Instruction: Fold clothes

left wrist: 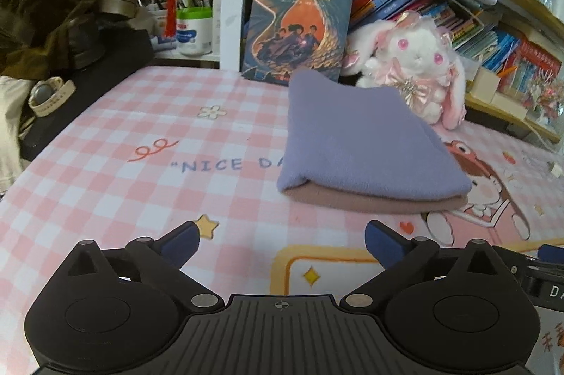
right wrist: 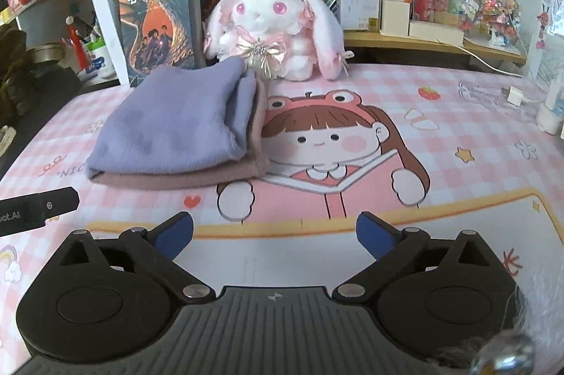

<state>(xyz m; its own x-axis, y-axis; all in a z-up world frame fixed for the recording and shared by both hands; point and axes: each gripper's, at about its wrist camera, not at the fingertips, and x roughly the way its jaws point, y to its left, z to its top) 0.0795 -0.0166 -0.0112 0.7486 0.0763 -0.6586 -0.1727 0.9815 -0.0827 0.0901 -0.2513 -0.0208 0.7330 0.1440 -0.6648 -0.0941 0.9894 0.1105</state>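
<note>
Checkered mat [right wrist: 440, 100]; folded purple garment [right wrist: 176, 124] apart; both tools spread, empty.

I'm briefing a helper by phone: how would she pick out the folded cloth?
On the pink checked table mat, look in front of the upright Harry Potter book and white plush bunny. The folded cloth lies there: lavender on top, mauve-brown underneath, the only fabric bundle.

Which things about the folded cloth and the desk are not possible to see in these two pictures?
- Folded cloth: how many layers lie inside, both views; the purple top covers them.
- "NICE DA" print on the desk mat: the rest, left wrist view; the cloth covers it.
- Plush rabbit: its feet, left wrist view, behind the cloth.
</note>
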